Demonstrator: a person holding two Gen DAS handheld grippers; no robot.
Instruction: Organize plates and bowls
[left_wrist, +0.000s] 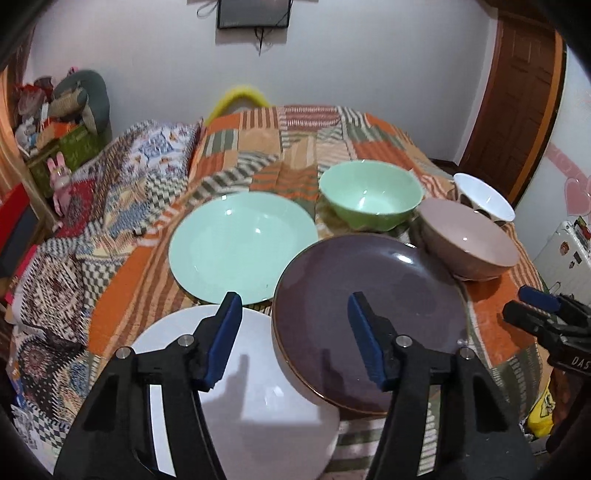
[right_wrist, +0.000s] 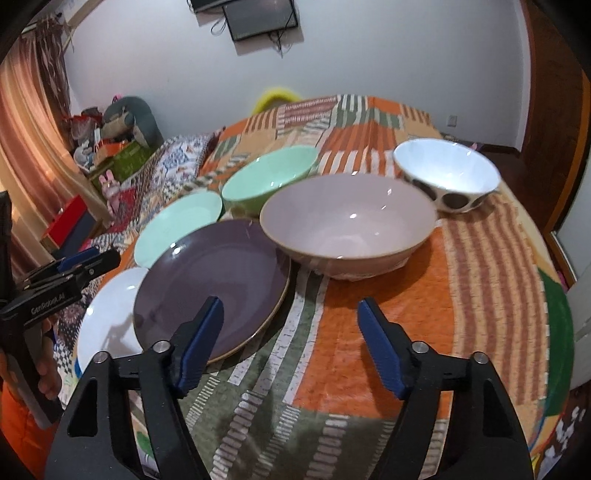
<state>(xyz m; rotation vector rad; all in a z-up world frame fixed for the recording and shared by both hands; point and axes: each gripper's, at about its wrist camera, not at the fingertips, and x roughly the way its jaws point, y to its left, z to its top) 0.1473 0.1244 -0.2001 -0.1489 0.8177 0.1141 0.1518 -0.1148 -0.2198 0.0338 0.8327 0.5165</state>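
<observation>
On a patchwork bedspread (left_wrist: 122, 295) lie three plates: a white plate (left_wrist: 251, 406) nearest, a purple plate (left_wrist: 369, 317) overlapping its right edge, and a mint plate (left_wrist: 240, 247) behind. Three bowls stand to the right: a green bowl (left_wrist: 371, 194), a pink bowl (left_wrist: 469, 240) and a white bowl with dark spots (left_wrist: 484, 197). My left gripper (left_wrist: 291, 306) hovers open over the seam between the white and purple plates, holding nothing. My right gripper (right_wrist: 290, 310) hangs open above the cloth just right of the purple plate (right_wrist: 210, 288), in front of the pink bowl (right_wrist: 347, 225).
A second patterned blanket (left_wrist: 147, 158) is bunched at the left of the bed. Boxes and soft toys (left_wrist: 66, 122) crowd the left wall. A wooden door (left_wrist: 517, 92) stands at the right, a white appliance (left_wrist: 565, 251) below it. A hand (right_wrist: 48, 376) holds the left tool.
</observation>
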